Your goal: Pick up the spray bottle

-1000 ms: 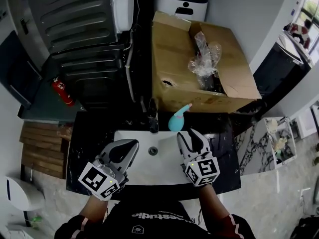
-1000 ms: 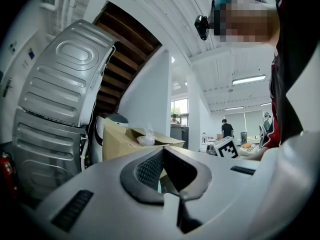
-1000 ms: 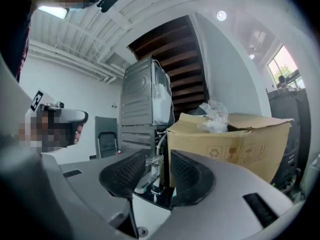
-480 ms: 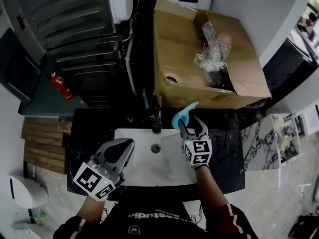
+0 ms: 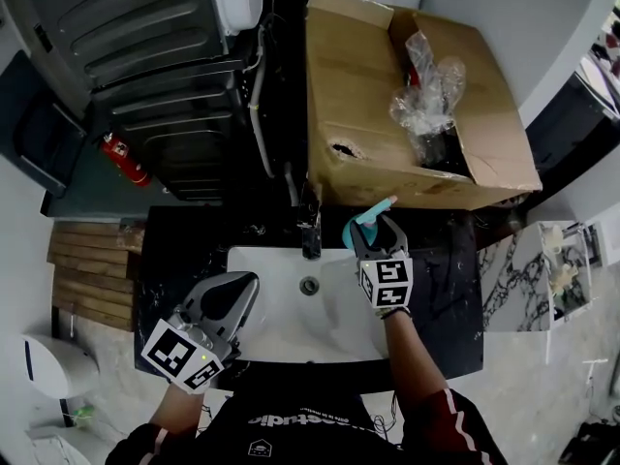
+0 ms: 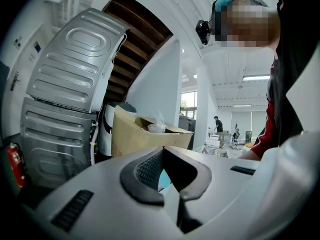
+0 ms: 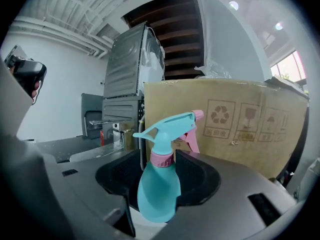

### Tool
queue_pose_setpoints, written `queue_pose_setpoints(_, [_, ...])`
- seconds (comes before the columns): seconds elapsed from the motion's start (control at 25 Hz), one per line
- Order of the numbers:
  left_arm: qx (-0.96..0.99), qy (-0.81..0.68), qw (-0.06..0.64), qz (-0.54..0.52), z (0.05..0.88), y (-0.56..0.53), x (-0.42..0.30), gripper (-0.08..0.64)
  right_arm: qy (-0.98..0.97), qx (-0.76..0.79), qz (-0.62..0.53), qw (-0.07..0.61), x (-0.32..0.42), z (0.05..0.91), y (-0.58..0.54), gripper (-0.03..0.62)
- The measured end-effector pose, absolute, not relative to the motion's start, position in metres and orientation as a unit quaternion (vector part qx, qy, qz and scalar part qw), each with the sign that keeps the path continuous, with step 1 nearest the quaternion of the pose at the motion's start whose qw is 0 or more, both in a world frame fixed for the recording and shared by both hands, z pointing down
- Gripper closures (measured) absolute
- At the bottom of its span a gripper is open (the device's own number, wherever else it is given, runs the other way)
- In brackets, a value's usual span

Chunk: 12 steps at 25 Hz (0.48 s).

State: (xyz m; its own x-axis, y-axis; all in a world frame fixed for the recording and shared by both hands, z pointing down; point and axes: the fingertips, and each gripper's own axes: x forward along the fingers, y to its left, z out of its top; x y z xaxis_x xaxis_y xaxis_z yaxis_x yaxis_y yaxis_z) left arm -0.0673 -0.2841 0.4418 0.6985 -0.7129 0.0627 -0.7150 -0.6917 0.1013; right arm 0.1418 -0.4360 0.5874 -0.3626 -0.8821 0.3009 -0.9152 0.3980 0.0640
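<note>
A teal spray bottle with a pink collar and trigger stands upright on the black counter behind the sink; in the head view the spray bottle shows just under the box. My right gripper has its jaws either side of the bottle's body and neck, opening, pads not pressing on it. The right gripper reaches over the basin's far right corner. My left gripper hovers over the basin's near left, tips together, holding nothing. In its own view the left gripper points level towards the box.
A white sink basin sits in a black countertop, with a dark faucet at its back. A large open cardboard box with plastic wrap stands right behind the bottle. A grey machine and a red fire extinguisher are at left.
My right gripper has moved forward over the basin and down, and its jaws now stand around the spray bottle. The left gripper drifted slightly back and left.
</note>
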Motion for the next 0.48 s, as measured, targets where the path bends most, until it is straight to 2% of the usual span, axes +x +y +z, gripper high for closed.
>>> queue_pose_setpoints(0.08, [0.918,-0.393,0.059,0.010,0.4421,-0.2834,-0.0704,0.545,-0.821,0.550,0.057,0.143,0.1441,0.5875,-0.4375,0.360])
queue_pose_setpoints(0.16, [0.916,-0.396,0.059,0.009,0.4416,-0.2826,-0.0727,0.545,-0.819,0.554,0.057,0.142,0.1463,0.5864,-0.4388,0.394])
queue_pose_setpoints(0.48, [0.913,-0.404,0.057,0.004,0.4369,-0.2744,-0.0785,0.545,-0.823,0.547,0.051,0.143,0.1448,0.5797,-0.4363,0.427])
